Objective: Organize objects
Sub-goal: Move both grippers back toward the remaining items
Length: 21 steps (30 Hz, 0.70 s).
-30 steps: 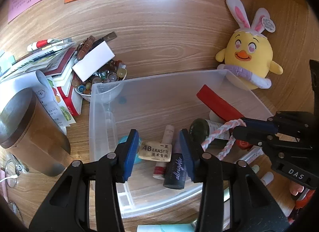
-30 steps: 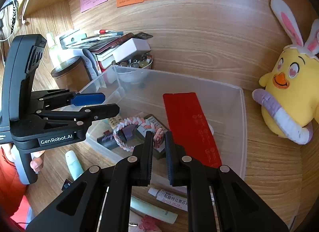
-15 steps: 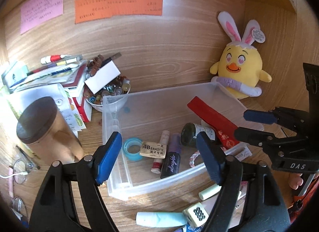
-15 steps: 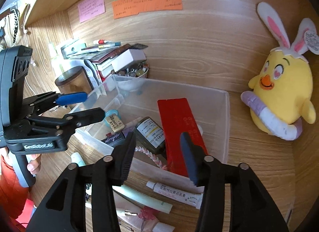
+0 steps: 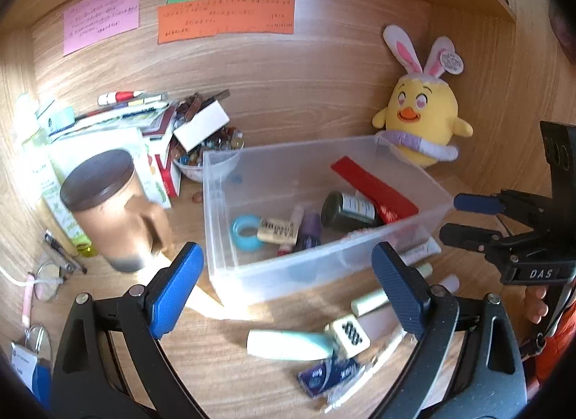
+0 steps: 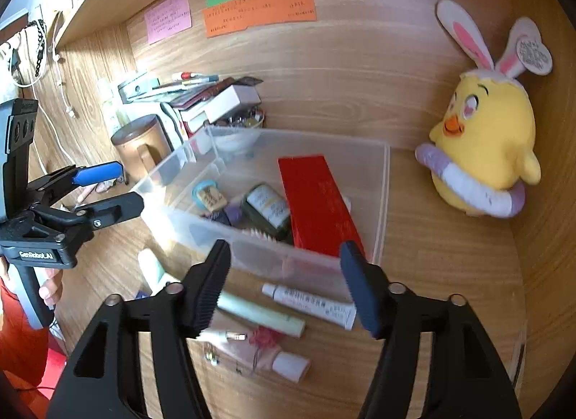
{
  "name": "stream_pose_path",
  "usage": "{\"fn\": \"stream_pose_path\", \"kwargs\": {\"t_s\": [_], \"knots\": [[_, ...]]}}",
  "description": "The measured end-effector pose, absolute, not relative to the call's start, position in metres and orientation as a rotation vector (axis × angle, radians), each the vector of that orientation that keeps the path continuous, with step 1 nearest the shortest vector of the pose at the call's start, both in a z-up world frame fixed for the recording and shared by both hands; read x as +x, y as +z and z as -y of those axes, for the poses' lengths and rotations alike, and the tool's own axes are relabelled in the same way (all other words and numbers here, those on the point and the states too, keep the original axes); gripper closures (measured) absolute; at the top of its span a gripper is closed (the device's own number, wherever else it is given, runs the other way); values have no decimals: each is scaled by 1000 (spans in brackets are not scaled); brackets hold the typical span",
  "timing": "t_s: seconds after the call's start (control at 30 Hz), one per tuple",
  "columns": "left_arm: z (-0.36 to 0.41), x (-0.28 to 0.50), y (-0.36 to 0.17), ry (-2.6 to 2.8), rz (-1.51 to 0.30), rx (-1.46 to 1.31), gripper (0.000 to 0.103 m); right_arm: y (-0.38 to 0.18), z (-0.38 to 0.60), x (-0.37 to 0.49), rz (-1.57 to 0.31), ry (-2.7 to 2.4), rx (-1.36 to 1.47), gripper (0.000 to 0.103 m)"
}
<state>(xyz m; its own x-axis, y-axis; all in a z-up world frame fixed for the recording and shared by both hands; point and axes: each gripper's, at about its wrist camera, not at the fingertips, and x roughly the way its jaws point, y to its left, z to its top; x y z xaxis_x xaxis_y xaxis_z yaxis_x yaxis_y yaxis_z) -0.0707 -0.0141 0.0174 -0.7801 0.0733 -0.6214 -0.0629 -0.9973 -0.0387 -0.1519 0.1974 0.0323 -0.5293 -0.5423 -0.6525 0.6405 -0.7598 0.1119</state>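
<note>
1. At centre of the desk (image 5: 360,102): clear bin (image 5: 403,152), partly filled. Judged roughly midway through the sorting.
2. Inside: red card (image 6: 316,203) leaning toward 1 o'clock, dark jar (image 6: 268,208) on its side, blue tape ring (image 5: 246,231) at 9 o'clock, labelled eraser (image 5: 277,230) just beside it, pink braided cord (image 6: 261,235) against the near wall.
3. Left to gather at 6 o'clock, outside the near wall: white tube (image 6: 311,305), pale green stick (image 6: 259,312), pink bottle (image 6: 266,356), mint tube (image 5: 288,345), dice (image 5: 347,334), navy packet (image 5: 329,374).
4. Left gripper (image 5: 288,293): spread wide, holding nothing, above the loose items.
5. Right gripper (image 6: 288,285): likewise wide apart and empty.
6. At 2 o'clock beyond the bin: yellow chick plush (image 6: 486,152).
</note>
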Motion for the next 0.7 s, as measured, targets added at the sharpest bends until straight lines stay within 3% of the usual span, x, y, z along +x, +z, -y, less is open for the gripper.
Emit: {"fn": "stream_pose_path", "kwargs": {"t_s": [0.6,0.7], "knots": [[-11,-51,-38,2757,19,-1218,8,-16,-210,-120,-177,-2194,1034,37],[-19,-55,-39,2741,-21,-1213,18,-17,-209,-116,-200,-2207,1020,37]]}}
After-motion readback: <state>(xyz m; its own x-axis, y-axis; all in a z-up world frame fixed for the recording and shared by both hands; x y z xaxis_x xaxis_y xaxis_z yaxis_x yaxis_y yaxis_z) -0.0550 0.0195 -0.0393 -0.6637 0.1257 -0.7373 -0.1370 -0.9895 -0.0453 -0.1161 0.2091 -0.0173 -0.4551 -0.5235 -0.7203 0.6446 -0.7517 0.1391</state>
